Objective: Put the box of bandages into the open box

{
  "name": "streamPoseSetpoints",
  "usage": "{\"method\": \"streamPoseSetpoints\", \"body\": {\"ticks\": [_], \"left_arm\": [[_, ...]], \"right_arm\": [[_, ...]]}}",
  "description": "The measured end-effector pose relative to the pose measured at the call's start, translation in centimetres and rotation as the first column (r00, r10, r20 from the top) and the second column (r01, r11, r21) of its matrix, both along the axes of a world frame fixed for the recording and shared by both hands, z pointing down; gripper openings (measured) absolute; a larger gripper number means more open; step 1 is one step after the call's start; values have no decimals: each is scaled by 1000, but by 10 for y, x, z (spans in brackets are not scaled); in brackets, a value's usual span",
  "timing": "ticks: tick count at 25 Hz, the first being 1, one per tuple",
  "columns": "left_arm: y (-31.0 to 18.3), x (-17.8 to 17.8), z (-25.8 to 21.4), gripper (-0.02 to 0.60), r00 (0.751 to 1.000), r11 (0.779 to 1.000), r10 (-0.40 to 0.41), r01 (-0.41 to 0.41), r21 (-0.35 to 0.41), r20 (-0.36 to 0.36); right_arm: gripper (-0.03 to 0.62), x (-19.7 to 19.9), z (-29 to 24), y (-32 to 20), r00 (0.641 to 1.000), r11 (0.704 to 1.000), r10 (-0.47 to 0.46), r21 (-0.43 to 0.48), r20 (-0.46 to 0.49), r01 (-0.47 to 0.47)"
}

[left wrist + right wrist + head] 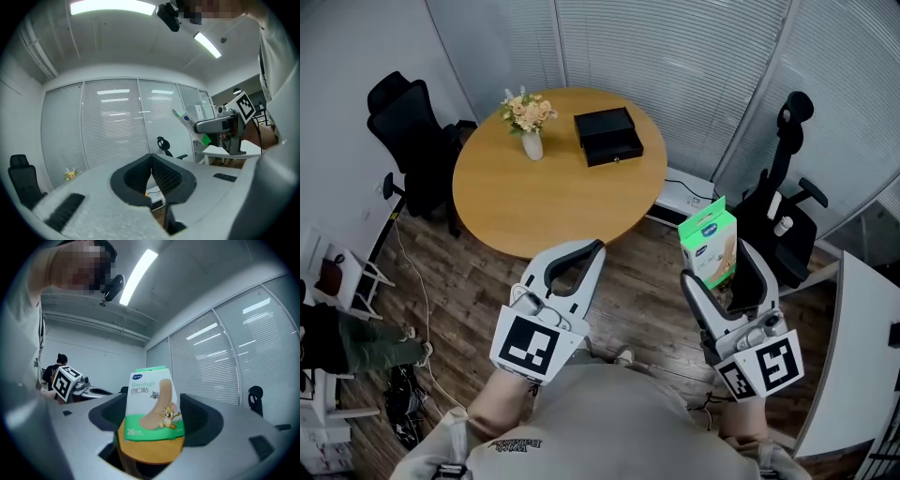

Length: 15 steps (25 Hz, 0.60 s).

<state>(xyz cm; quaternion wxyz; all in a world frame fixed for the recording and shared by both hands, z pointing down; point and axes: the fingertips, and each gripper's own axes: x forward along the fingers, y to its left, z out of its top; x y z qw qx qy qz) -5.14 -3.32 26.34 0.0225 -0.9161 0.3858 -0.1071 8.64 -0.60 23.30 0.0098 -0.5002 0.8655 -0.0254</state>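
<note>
Glossy cardboard bandage box, smooth wooden table

Flower vase on round table

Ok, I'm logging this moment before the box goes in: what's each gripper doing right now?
Left gripper: closed, jaw tips together, nothing held.
Right gripper: closed on the box of bandages, held upright between its jaws.

Green-white bandage box upright in the right gripper; black open box on round table.
</note>
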Motion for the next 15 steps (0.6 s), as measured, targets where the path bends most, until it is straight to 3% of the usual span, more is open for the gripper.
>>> {"method": "streamPoseSetpoints", "body": {"ticks": [15], "left_arm": [[7,6,-4,21,1000,999,-20,20,-28,-9]], "right_arm": [[348,7,-1,5,999,999,-34,-29,-14,34]]}}
